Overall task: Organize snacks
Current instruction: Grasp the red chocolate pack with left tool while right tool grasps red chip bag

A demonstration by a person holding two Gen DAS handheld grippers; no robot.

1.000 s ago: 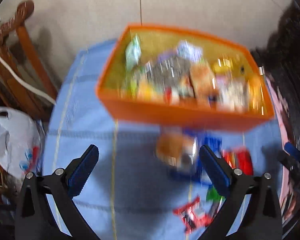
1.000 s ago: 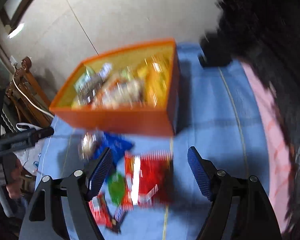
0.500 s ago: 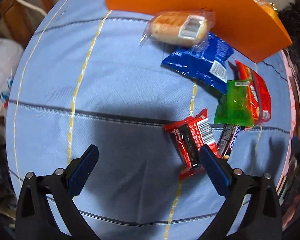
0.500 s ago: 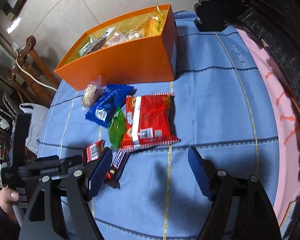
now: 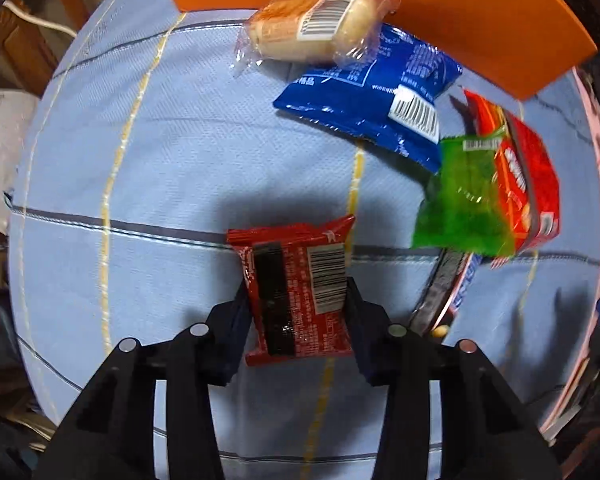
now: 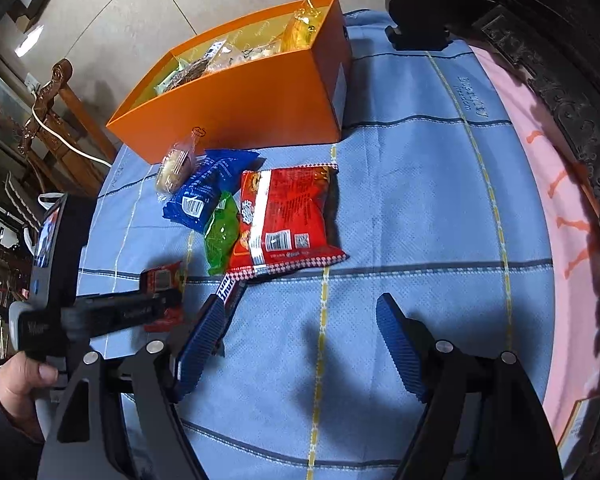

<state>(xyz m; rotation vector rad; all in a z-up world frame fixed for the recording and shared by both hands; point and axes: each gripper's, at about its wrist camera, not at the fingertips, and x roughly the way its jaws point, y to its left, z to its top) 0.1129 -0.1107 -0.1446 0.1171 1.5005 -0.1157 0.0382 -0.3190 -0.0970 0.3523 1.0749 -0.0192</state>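
My left gripper [image 5: 298, 300] is shut on a small red snack packet [image 5: 296, 292] lying on the blue cloth; it also shows in the right wrist view [image 6: 162, 280]. My right gripper [image 6: 300, 340] is open and empty above the cloth. An orange box [image 6: 240, 100] holding several snacks stands at the back. In front of it lie a wrapped bun [image 6: 176, 168], a blue packet [image 6: 208, 192], a green packet [image 6: 220, 232], a large red bag [image 6: 288, 216] and a dark bar [image 6: 230, 290] by my right gripper's left finger.
The blue cloth [image 6: 420, 200] covers the table. A pink cloth edge [image 6: 560, 208] and dark carved wood [image 6: 560, 52] run along the right. A wooden chair [image 6: 52, 112] with a white cable stands at the left.
My left gripper moved right and forward over the small red packet and closed on it. My right gripper stayed open and shifted only slightly.
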